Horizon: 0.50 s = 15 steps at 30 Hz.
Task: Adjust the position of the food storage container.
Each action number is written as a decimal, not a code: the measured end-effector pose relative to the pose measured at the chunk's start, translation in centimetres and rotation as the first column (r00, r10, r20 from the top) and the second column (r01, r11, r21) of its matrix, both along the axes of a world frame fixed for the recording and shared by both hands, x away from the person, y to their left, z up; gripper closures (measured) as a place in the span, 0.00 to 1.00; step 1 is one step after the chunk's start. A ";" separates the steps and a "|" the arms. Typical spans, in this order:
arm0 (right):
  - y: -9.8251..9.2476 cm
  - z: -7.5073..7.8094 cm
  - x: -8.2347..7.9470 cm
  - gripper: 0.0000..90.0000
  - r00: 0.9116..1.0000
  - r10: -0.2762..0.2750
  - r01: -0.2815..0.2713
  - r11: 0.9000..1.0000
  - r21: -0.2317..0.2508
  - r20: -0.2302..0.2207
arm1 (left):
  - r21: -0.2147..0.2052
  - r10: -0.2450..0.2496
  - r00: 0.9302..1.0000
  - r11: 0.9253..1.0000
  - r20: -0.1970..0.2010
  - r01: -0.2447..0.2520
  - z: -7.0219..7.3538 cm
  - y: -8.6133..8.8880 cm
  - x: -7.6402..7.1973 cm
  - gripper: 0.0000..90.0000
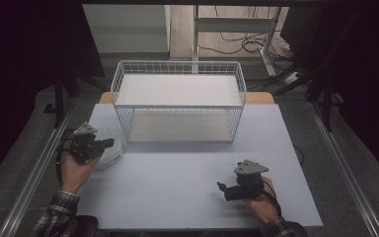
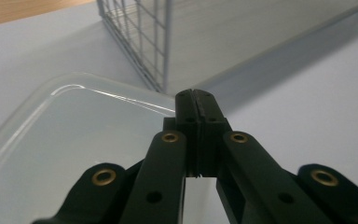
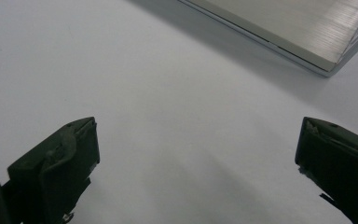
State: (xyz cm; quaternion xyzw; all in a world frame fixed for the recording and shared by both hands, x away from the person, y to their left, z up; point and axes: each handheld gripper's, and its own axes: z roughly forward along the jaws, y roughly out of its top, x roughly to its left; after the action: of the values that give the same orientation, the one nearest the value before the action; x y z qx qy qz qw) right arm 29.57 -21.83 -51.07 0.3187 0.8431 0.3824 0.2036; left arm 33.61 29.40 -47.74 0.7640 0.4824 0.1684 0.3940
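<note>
A white wire basket point(image 1: 177, 98) stands at the back middle of the pale table point(image 1: 187, 197), with a flat pale board as its floor. A translucent plastic box point(image 1: 111, 154) lies at the table's left. My left gripper point(image 1: 107, 143) hovers over that box, its jaws pressed together with nothing seen between them. In the left gripper view the shut left gripper point(image 2: 196, 99) ends by the box's lid point(image 2: 60, 140), near the basket's corner point(image 2: 140, 32). My right gripper point(image 1: 223, 189) rests at the front right, open. The right gripper point(image 3: 196, 149) spans bare table.
Metal rails run along both sides of the table. Behind the basket are a white frame's legs and floor cables point(image 1: 246, 44). The basket's floor edge point(image 3: 298, 37) shows ahead of the right gripper. A wooden strip point(image 2: 23, 9) borders the table's far side.
</note>
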 end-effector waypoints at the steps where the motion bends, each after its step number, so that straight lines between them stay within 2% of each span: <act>1: 0.0 0.0 0.0 0.00 1.000 0.000 0.000 1.000 -0.001 -0.001 | 0.000 0.007 1.000 1.000 -0.001 -0.007 0.0 0.2 0.3 1.00; 8: 0.1 -0.1 0.0 0.00 1.000 -0.001 0.001 1.000 -0.002 -0.004 | 0.012 0.041 0.999 0.999 0.007 -0.041 0.2 1.7 1.9 1.00; 15: 0.1 -0.1 0.0 0.00 1.000 0.002 -0.002 1.000 -0.006 -0.008 | 0.032 0.097 0.995 0.995 0.006 -0.097 0.4 3.7 4.2 1.00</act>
State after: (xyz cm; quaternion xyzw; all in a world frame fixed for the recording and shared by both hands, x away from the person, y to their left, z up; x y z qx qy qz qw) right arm 29.58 -21.77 -51.16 0.3187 0.8454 0.3786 0.2011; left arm 37.79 33.11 -47.31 0.7454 0.5155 0.1967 0.3742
